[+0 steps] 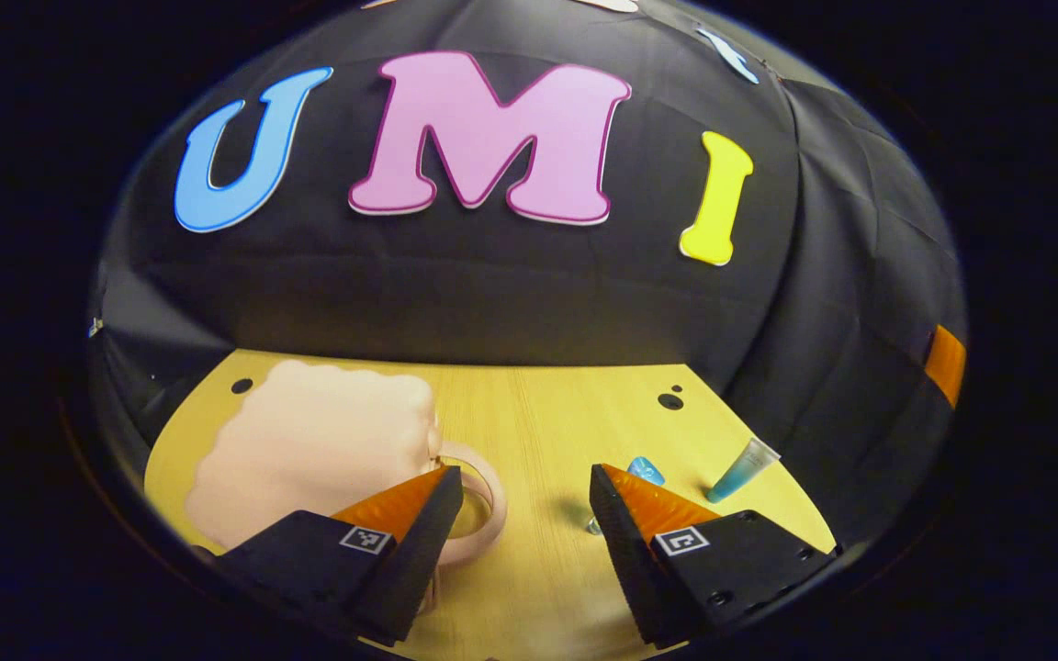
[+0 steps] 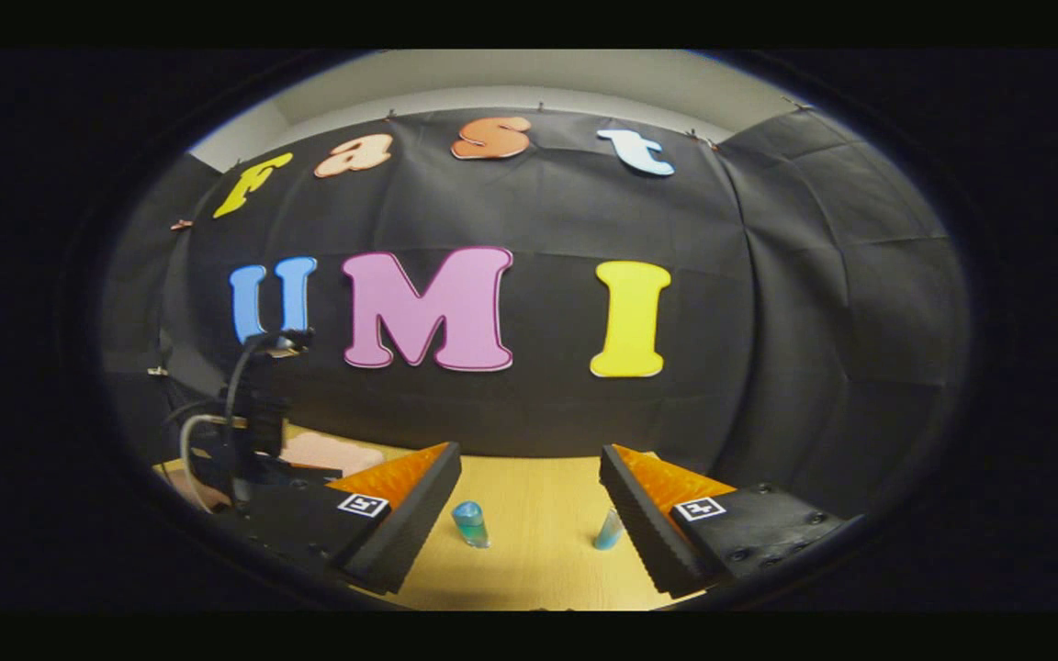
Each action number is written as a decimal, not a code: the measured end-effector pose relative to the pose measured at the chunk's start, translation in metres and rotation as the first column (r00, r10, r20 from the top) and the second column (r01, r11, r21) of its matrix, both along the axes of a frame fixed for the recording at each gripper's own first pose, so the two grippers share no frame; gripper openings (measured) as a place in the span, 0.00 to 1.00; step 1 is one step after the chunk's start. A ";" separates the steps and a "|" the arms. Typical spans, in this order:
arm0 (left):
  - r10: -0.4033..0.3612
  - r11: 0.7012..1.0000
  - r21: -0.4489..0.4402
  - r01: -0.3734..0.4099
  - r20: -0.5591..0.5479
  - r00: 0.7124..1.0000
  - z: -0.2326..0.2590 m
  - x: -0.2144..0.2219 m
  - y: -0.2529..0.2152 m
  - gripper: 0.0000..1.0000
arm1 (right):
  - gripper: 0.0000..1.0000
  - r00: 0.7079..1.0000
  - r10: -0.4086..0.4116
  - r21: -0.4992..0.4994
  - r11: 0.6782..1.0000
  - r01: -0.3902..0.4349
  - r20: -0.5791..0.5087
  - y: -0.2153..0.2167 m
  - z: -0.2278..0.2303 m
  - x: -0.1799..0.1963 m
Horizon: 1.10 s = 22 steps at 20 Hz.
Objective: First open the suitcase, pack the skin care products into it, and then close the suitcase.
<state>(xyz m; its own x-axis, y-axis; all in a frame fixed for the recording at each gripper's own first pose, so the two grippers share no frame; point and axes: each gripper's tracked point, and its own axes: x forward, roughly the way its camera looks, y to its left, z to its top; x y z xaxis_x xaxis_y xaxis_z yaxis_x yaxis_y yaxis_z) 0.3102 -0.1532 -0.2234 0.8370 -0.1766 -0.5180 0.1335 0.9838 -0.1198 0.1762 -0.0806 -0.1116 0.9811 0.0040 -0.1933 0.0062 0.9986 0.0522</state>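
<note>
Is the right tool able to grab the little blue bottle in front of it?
Probably yes. The right tool is open, and the bottle stands on bare table just ahead, nothing between.

A light wooden table (image 1: 538, 431) lies under my jaws, its grain running away toward the black cloth wall, with small dark holes near its far corners. On its left side, in my left gripper view, rests a pale pink suitcase (image 1: 309, 450), shut flat, its looped handle (image 1: 483, 505) lying on the wood. To the right stands a small blue bottle (image 1: 645, 472), and beyond it a teal tube (image 1: 742, 470) lies tilted near the table's edge. In my right gripper view the bottle (image 2: 470, 523) and tube (image 2: 609, 530) stand apart on the wood.
</note>
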 end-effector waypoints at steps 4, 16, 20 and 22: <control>0.045 0.999 -0.011 -0.047 -0.141 0.989 -0.056 0.025 -0.003 0.75 | 0.97 0.999 -0.032 -0.014 0.999 0.031 -0.039 -0.014 -0.018 0.001; 0.090 0.993 0.102 -0.062 -0.291 0.953 -0.084 0.040 0.008 0.16 | 0.97 0.998 -0.032 0.004 0.999 0.032 -0.048 -0.016 -0.028 0.020; 0.103 0.995 0.042 -0.095 -0.252 0.962 -0.038 0.044 0.020 0.11 | 0.97 0.999 0.004 -0.003 1.000 -0.004 -0.039 -0.005 -0.027 0.017; 0.090 0.995 -0.026 -0.099 -0.237 0.967 -0.001 0.043 0.023 0.11 | 0.97 0.999 0.019 -0.004 1.000 -0.019 -0.032 0.003 -0.025 0.016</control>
<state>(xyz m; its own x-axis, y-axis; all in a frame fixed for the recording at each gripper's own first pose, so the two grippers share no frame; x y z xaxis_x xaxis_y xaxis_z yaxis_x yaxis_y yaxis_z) 0.3528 -0.1301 -0.2248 0.7066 -0.1256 -0.6964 0.0036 0.9848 -0.1739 0.1927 -0.0781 -0.1371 0.9742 0.0220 -0.2246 -0.0114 0.9988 0.0482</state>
